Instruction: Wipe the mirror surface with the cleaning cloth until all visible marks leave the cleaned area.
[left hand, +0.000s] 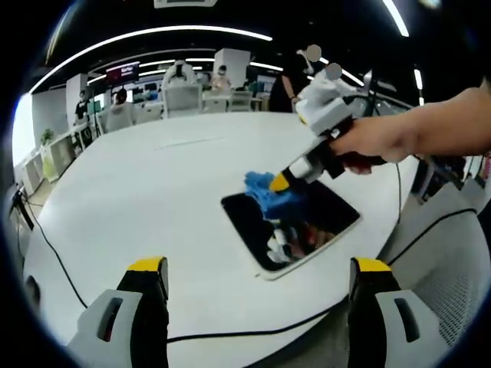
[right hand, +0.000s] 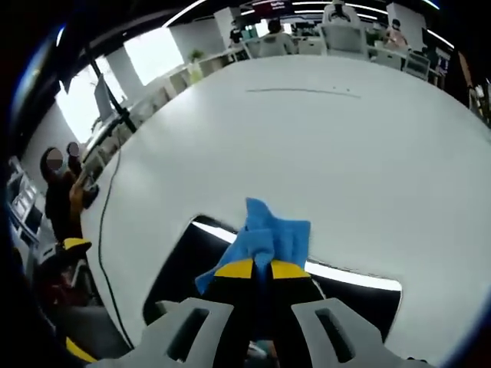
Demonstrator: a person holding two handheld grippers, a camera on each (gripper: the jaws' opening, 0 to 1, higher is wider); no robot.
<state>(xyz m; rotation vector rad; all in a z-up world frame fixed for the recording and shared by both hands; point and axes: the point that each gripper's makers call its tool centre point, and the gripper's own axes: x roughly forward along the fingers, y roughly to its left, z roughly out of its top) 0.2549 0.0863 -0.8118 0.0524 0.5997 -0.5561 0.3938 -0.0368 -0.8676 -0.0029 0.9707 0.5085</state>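
The left tool (left hand: 259, 270) hangs over the near edge of the white worktop (left hand: 146, 192), its jaws spread wide apart and holding nothing. A black cable (left hand: 54, 257) runs along that edge. Further right lies the mirror (left hand: 334, 211) — flat on the worktop. On it rests the blue cloth (right hand: 268, 234), pinched tight by the right tool (right hand: 262, 268) — a hand (left hand: 380, 138) holds that tool.

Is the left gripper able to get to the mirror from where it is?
Probably yes. The left gripper is open and hangs short of the mirror, with bare table between. The right gripper and its cloth cover only the far part.
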